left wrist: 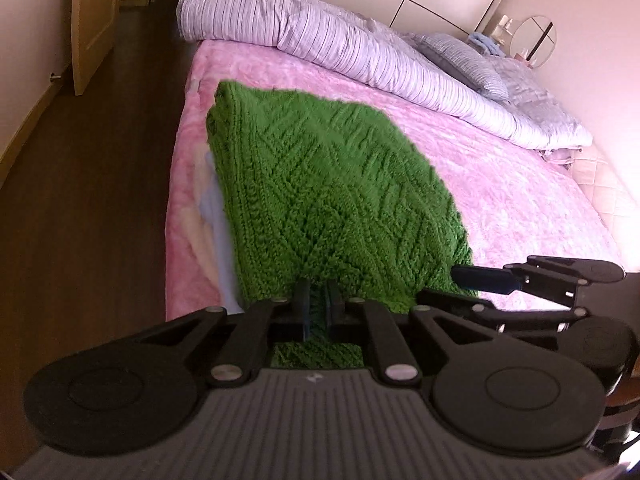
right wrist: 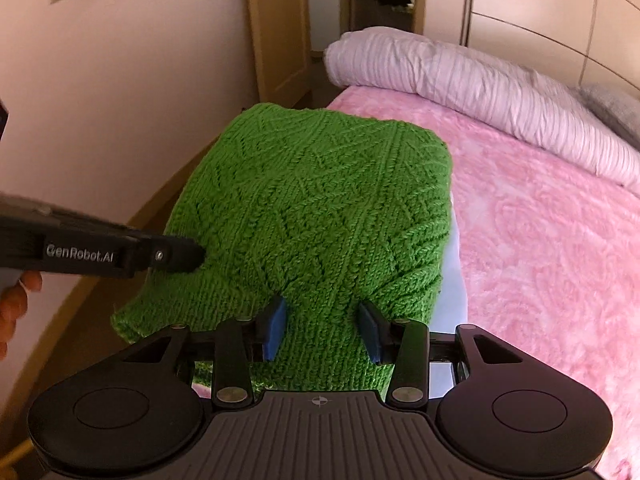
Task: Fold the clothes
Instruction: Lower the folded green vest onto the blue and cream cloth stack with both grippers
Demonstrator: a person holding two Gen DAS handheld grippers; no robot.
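Note:
A green knitted sweater (left wrist: 332, 184) lies folded on the pink bed cover (left wrist: 520, 184), near the bed's near corner. My left gripper (left wrist: 318, 304) is shut on the sweater's near edge. In the right wrist view the sweater (right wrist: 320, 200) fills the middle. My right gripper (right wrist: 325, 328) is open, with its blue pads on either side of a raised fold of the sweater. The left gripper also shows in the right wrist view (right wrist: 192, 258), pinching the sweater's left edge. The right gripper shows at the right of the left wrist view (left wrist: 492, 280).
A striped rolled duvet (left wrist: 360, 52) and pillows (left wrist: 472, 68) lie along the far side of the bed. Dark wood floor (left wrist: 88, 184) runs on the left. A light blue cloth (left wrist: 216, 216) lies under the sweater. A wooden door (right wrist: 280, 32) stands beyond the bed.

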